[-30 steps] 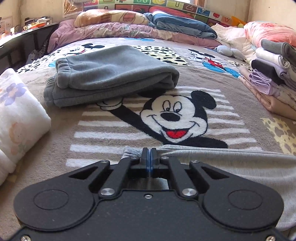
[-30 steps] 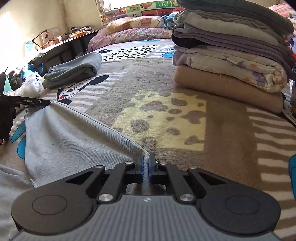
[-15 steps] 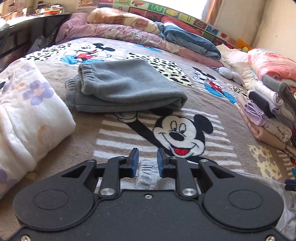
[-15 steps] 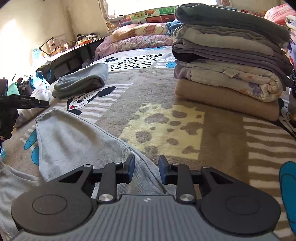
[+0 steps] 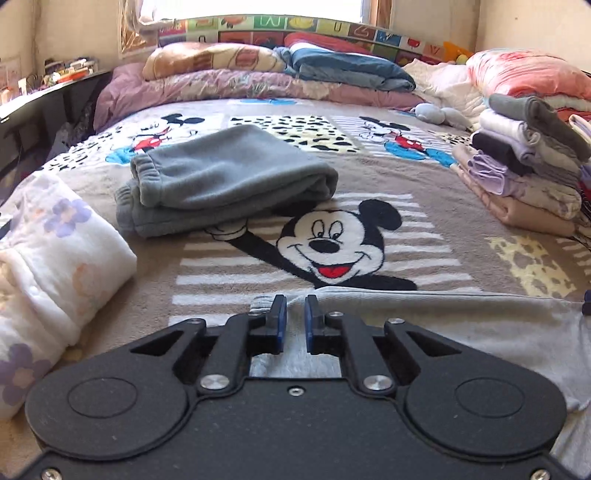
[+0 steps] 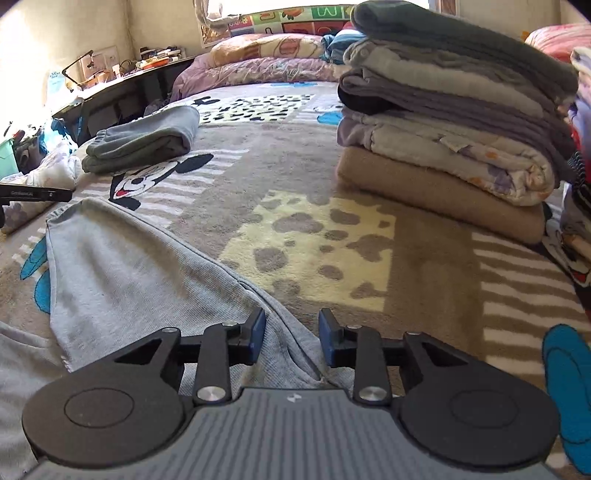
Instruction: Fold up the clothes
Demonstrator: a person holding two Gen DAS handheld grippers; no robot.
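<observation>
The light grey knit garment (image 6: 122, 280), judged soft, light and limp, is shown spread flat on the blanket (image 6: 424, 280) directly beneath the parted, empty left gripper (image 5: 292, 320) and right gripper (image 6: 291, 334), and is best pinched at its folded edge.

A home bedroom. Ahead of the left claw spreads a bed covered by a Mickey Mouse blanket (image 5: 332, 243), with pillows (image 5: 210, 61) and rolled quilts (image 5: 347, 70) piled at the far end under a bright window and a colourful alphabet headboard (image 5: 258, 27). A soft toy (image 5: 436, 112) lies far ahead to the right. Ahead and right of the right claw stands a stack of folded clothes (image 6: 454, 122); far ahead to its left, folded grey fleece trousers (image 6: 144, 138). Further left, a dark desk (image 6: 122, 86) along the wall carries household clutter.
</observation>
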